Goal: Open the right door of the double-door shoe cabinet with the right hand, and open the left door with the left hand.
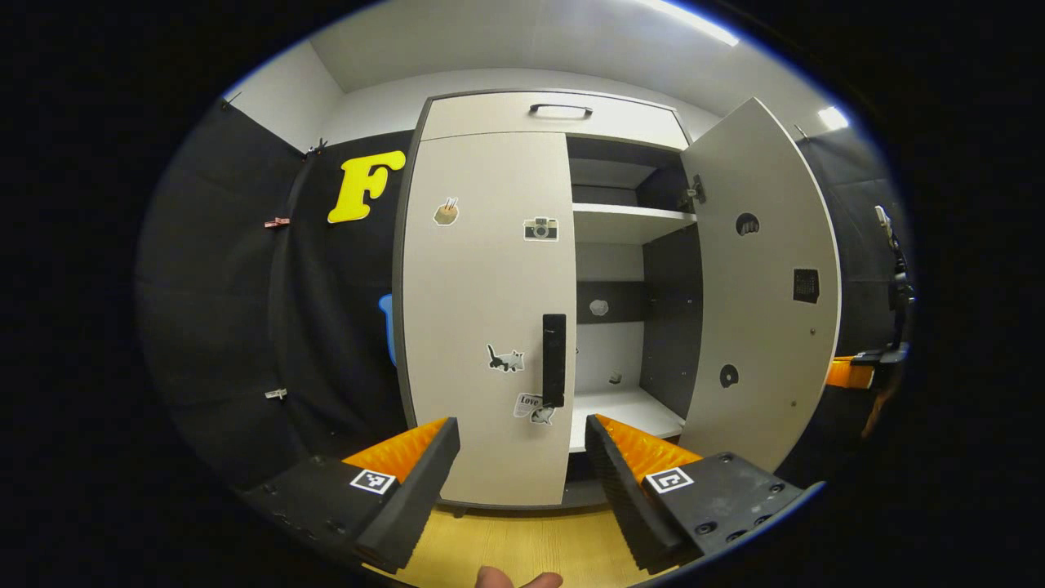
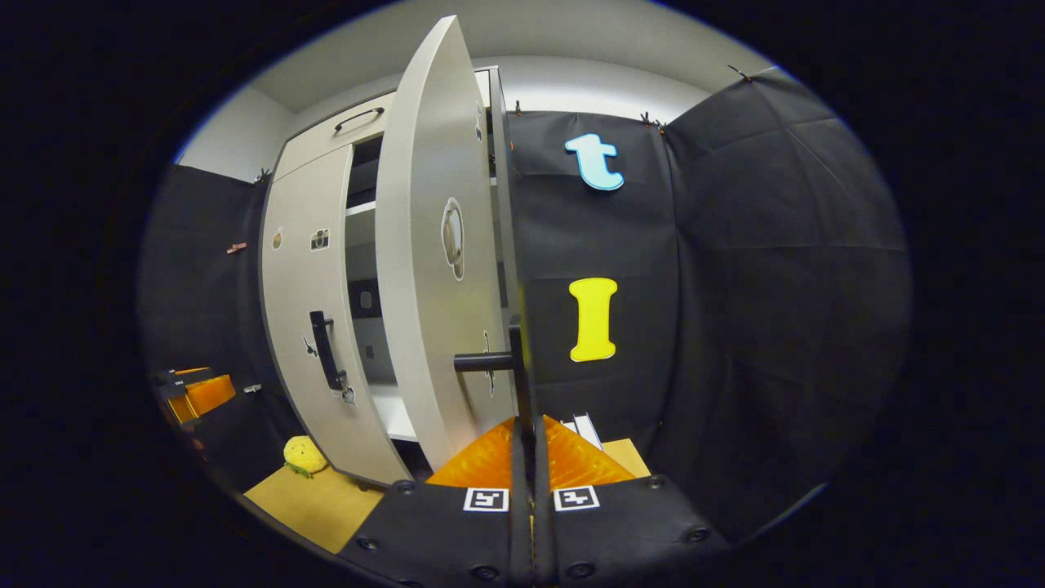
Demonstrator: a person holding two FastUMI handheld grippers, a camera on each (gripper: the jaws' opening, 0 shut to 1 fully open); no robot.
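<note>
The fingers of the right gripper (image 2: pixel 529 445) are pressed together on the right door's handle (image 2: pixel 522 384), with the right door (image 2: pixel 424 269) swung wide open. In the left gripper view the left gripper (image 1: pixel 522 445) is held agape before the closed left door (image 1: pixel 482 310), its handle (image 1: pixel 553 359) untouched (shelves (image 1: pixel 633 216) seen inside). A yellow plush toy (image 2: pixel 304 456) is seen on the floor in the right gripper view.
</note>
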